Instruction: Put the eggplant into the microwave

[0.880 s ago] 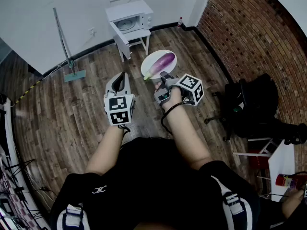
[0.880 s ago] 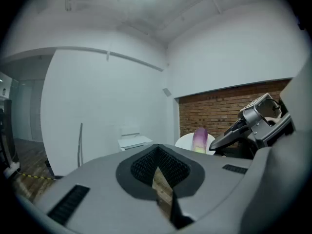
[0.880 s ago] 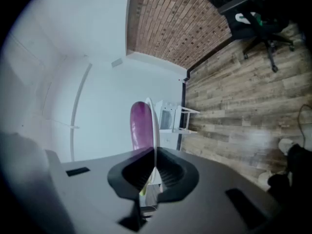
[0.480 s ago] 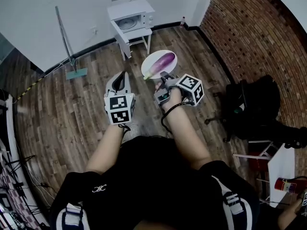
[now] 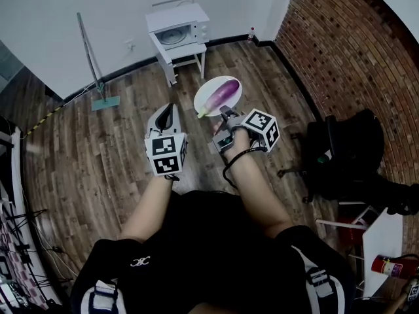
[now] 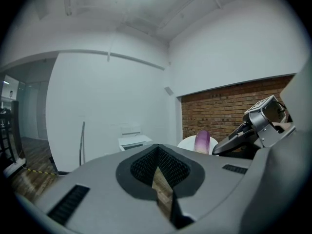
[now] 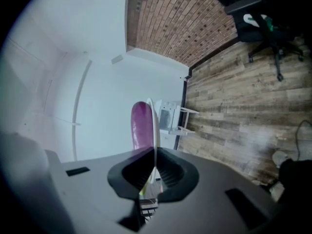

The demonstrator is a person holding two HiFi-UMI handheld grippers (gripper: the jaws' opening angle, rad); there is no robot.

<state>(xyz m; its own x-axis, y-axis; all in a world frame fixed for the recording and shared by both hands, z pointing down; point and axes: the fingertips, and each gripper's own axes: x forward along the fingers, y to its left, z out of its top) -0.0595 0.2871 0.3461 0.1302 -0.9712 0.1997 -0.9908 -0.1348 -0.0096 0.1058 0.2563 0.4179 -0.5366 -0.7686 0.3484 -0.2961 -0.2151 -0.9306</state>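
Observation:
A purple eggplant [image 5: 222,92] lies on a white plate [image 5: 208,91] held out over the wood floor. My right gripper [image 5: 224,112] is shut on the plate's near rim. The right gripper view shows the rim [image 7: 156,126] edge-on between the shut jaws [image 7: 155,155], with the eggplant [image 7: 142,126] beside it. My left gripper [image 5: 169,107] hangs to the plate's left, shut and empty [image 6: 157,152]. A white microwave [image 5: 177,26] stands on a small white table by the far wall, its door swung open. The left gripper view also shows the eggplant [image 6: 202,141] and the microwave [image 6: 134,141].
A mop [image 5: 91,64] leans on the white wall left of the microwave. A brick wall [image 5: 353,51] runs along the right, with a black office chair [image 5: 340,156] before it. A white table with a red can [image 5: 386,265] sits at bottom right.
Both grippers keep their pose and the grip on the plate holds. The room has slid slightly toward the bottom of the head view, the chair most visibly.

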